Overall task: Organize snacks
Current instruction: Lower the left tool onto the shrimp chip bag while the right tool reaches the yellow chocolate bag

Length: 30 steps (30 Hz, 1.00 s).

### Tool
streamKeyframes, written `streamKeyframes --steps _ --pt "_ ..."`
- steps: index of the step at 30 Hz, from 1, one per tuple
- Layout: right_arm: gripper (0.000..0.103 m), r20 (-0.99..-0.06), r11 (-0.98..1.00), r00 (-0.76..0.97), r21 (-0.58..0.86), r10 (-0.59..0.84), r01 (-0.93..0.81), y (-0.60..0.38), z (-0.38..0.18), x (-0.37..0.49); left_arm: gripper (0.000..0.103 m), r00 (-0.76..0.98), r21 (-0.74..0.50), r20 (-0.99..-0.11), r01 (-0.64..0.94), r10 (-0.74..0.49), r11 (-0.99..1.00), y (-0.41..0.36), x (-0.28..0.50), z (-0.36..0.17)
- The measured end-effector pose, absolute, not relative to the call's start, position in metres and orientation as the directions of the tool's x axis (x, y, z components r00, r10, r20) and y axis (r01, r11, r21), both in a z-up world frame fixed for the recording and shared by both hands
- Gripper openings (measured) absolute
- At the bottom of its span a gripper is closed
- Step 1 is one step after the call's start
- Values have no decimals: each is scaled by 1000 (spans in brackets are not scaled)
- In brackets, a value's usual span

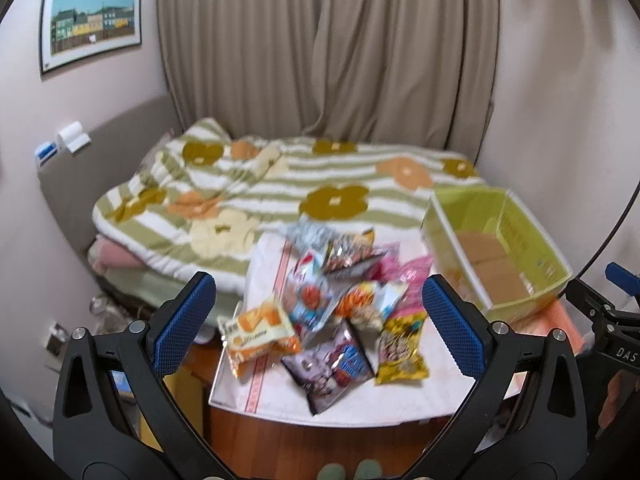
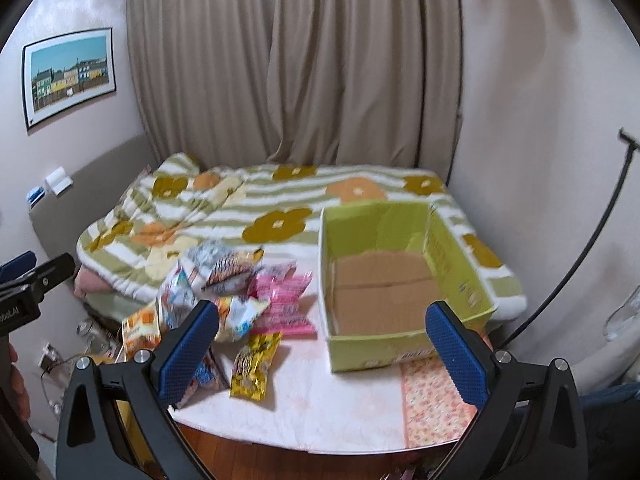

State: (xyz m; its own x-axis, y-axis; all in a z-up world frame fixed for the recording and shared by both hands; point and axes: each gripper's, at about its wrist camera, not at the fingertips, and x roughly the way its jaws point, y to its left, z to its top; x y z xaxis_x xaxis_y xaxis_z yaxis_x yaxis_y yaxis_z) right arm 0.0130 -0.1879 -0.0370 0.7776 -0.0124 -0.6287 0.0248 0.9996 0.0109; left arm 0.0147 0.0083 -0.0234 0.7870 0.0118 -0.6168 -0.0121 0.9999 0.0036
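1. Bench: pale cloth over a low round top, wood showing at the near edge, bed butting the far edge.
2. Green box: at the far right of the bench, open-topped, bare cardboard floor, nothing inside. Probably light and fairly stiff; liable to slide on the cloth if knocked.
3. Snack packets: heaped at the left middle of the bench, just beside the box's left wall, overlapping one another. Orange packet at the left edge, dark packet nearest the near edge, yellow packet out at the near fringe of the heap, pink packets closest to the box.
4. Handling, by judgement: light, air-puffed, slick film, contents crushable. Best pinched at a flat crimped seam or corner, gently, never across the belly. Fringe packets first; those lie freest.
5. Left tongs: spread wide, holding nothing, poised above the heap and pitched down toward it.
6. Right tongs: likewise wide apart and empty, raised over the near edge, aimed between heap and box.
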Motion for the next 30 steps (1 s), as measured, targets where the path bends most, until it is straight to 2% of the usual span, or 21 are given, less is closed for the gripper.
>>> streamKeyframes --steps 9,18,26,30 --pt "103 -758 993 645 120 95 -5 -184 -114 50 103 630 29 -776 97 -39 995 18 82 -92" --pt "103 -856 973 491 223 164 64 -160 -195 93 102 446 25 -890 256 -95 966 25 161 -171" --pt "102 -903 966 402 222 153 131 -140 -240 123 102 348 -20 -926 340 -146 940 29 203 -210" --pt "97 -913 967 379 214 148 138 -135 -257 135 102 323 -40 -931 372 -170 927 30 215 -219"
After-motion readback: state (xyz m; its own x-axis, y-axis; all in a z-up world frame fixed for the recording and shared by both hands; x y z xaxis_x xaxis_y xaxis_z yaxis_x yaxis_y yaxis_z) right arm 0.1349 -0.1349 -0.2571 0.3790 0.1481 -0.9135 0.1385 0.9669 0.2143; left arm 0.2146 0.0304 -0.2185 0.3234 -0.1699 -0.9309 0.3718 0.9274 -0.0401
